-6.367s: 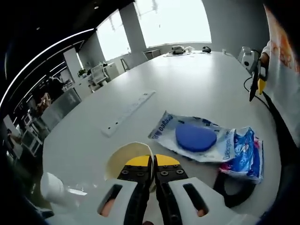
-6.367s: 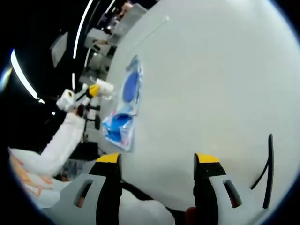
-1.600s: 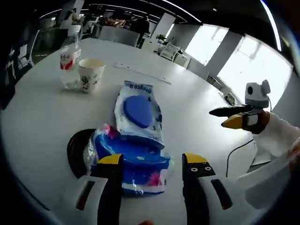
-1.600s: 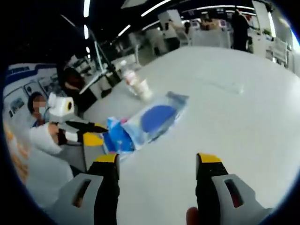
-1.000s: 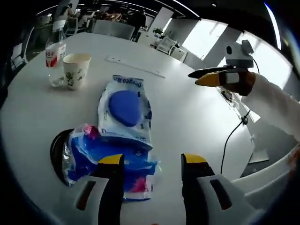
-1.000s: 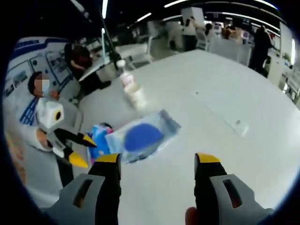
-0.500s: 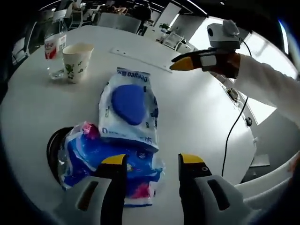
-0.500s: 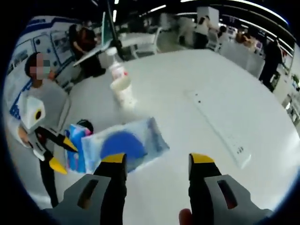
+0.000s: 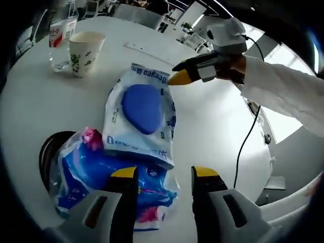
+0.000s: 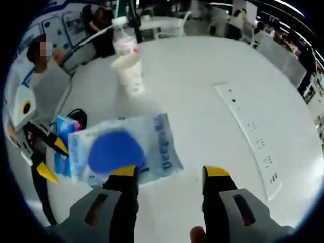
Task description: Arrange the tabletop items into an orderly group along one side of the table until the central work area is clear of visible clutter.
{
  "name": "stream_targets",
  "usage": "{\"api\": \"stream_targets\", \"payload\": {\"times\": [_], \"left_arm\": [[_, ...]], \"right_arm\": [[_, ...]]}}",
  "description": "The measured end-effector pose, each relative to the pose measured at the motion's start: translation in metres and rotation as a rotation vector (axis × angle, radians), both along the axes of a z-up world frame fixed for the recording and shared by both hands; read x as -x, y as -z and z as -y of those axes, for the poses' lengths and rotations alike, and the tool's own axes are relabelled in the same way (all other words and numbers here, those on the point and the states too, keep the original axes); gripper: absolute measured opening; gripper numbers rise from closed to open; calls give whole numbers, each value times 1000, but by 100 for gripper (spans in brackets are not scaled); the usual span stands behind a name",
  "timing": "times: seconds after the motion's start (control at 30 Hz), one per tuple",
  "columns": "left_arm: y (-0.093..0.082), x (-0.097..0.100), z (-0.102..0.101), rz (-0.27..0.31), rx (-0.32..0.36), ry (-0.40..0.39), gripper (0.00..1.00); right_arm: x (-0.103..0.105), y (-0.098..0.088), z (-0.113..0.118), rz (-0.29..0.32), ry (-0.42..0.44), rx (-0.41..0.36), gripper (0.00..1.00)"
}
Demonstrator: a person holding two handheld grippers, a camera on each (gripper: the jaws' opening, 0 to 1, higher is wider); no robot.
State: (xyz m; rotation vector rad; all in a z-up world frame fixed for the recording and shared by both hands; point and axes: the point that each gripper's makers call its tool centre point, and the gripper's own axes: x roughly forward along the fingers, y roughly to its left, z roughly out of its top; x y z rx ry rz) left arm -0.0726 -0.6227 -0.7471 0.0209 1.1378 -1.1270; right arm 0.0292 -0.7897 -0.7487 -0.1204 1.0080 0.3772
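Left gripper (image 9: 161, 174): jaws apart, nothing between them, tips over the near end of a crumpled blue plastic bag (image 9: 109, 174). Just ahead of the tips, a white wipes pack with a round blue lid (image 9: 139, 117) overlaps that bag. A black ring-shaped object (image 9: 46, 152) sticks out from under the bag, left of the jaws. Far ahead-left: paper cup (image 9: 83, 46) beside a water bottle (image 9: 59, 33). Right gripper (image 9: 178, 77) comes in from the right, tips near the far corner of the wipes pack, held by a white-sleeved arm (image 9: 283, 93).

Right gripper (image 10: 169, 174): jaws apart and empty, left jaw tip at the pack's near edge. White table (image 10: 202, 101) underneath. A flush socket strip (image 10: 251, 136) lies ahead-right.
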Motion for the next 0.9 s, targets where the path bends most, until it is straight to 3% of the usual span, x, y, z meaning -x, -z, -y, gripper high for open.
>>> {"api": "stream_targets", "payload": {"times": [0.27, 0.6, 0.77, 0.83, 0.87, 0.9], "left_arm": [[10, -3, 7, -48, -10, -35, 36], [15, -10, 8, -72, -18, -102, 30], [20, -16, 6, -77, -21, -136, 19], [22, -17, 7, -90, -15, -149, 16], [22, -17, 7, -99, -13, -159, 14], [22, -18, 7, -100, -13, -159, 12]], "right_arm": [[-10, 11, 6, -2, 25, -43, 48], [-8, 22, -11, -6, -26, -31, 42], [-8, 26, -13, 17, -36, -39, 24], [-6, 25, -11, 32, -32, -27, 7], [-1, 25, -15, 14, -43, -58, 0], [-1, 24, -13, 21, 3, -60, 0]]}}
